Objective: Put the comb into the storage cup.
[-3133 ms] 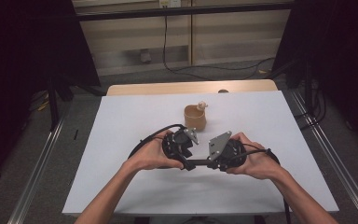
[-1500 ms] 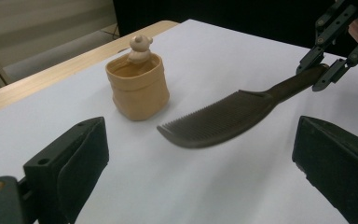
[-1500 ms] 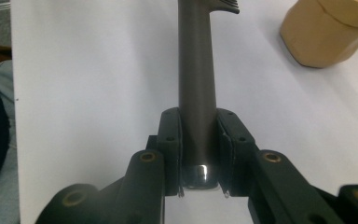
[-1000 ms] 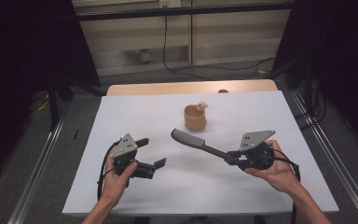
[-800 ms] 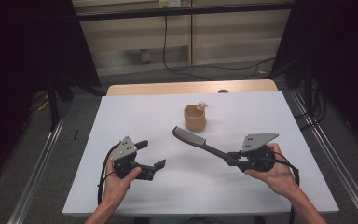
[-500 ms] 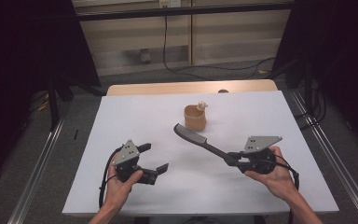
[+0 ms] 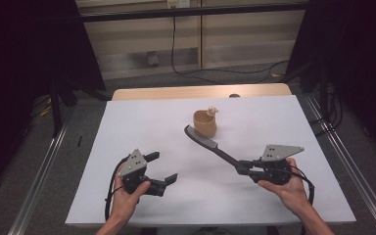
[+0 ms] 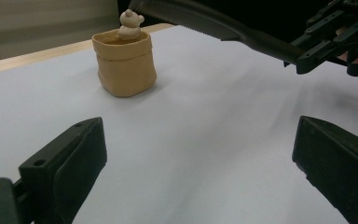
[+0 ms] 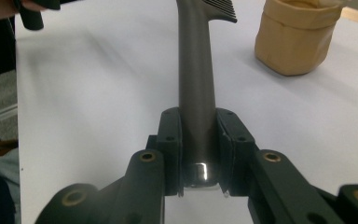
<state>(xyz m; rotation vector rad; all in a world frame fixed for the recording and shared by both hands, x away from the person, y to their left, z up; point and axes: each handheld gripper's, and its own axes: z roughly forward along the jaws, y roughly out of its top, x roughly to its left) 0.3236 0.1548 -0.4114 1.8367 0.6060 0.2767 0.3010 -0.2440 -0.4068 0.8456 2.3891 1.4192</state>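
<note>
A black comb [image 7: 210,144] juts up and left from my right gripper [image 7: 247,169], whose jaws are shut on its handle [image 9: 196,112]; the toothed end hovers just in front of a small tan pouch [image 7: 205,123]. The pouch [image 8: 125,60] stands upright on the white table with a little cream figure [image 8: 130,22] poking out of its top. My left gripper [image 7: 162,171] sits low at the front left with its jaws wide apart and nothing between them. In the left gripper view the comb [image 8: 209,23] crosses overhead toward the other gripper [image 8: 335,35].
The white tabletop [image 7: 142,127] lies on a wooden table [image 7: 176,93] whose far edge shows behind it. Metal rails [image 7: 44,166] run along both sides on the floor. Cables trail across the floor at the back.
The two grippers, joined at the table's middle three seconds ago, stand apart. Over the last second the left gripper slid slightly nearer the front edge; the right one with the comb barely shifted.
</note>
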